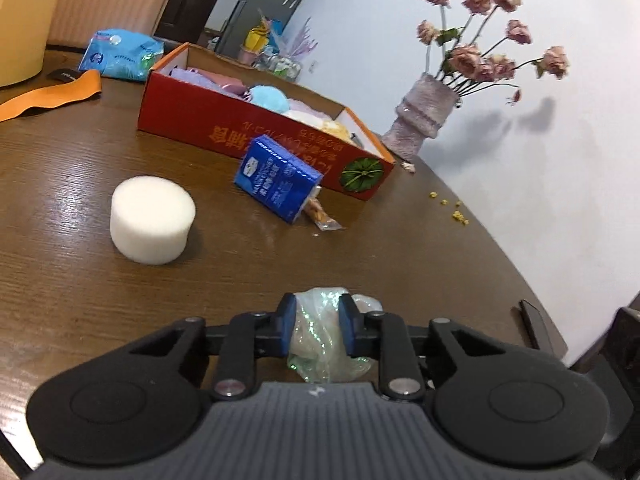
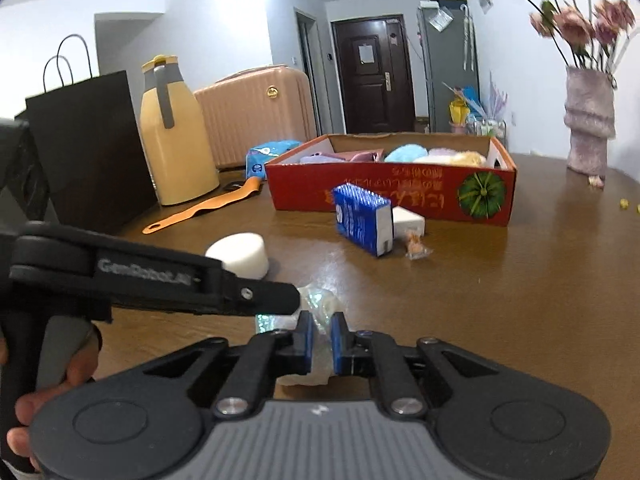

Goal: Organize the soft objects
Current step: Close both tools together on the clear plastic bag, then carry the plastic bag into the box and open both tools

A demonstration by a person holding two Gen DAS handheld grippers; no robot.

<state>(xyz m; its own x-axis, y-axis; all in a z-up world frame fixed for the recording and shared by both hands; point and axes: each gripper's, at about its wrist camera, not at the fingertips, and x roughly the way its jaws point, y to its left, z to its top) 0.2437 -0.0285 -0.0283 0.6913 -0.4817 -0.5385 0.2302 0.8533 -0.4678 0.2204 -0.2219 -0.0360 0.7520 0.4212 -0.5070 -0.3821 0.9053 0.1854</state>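
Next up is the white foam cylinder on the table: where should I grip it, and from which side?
Grip the white foam cylinder across its curved side wall, about mid-height, coming from the near side. It stands upright on a flat end with bare table around it, so the round wall is open to both pads. It will probably squash, so close gently.

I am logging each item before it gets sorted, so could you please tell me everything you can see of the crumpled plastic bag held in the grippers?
The plastic bag is thin, translucent film, pale green-white with glittery flecks, crumpled into a soft wad. It sits low over the brown wooden table, near its front edge. The left gripper pinches it between blue pads, film bulging above and below. The right gripper is shut on another part of it. What is inside cannot be told.
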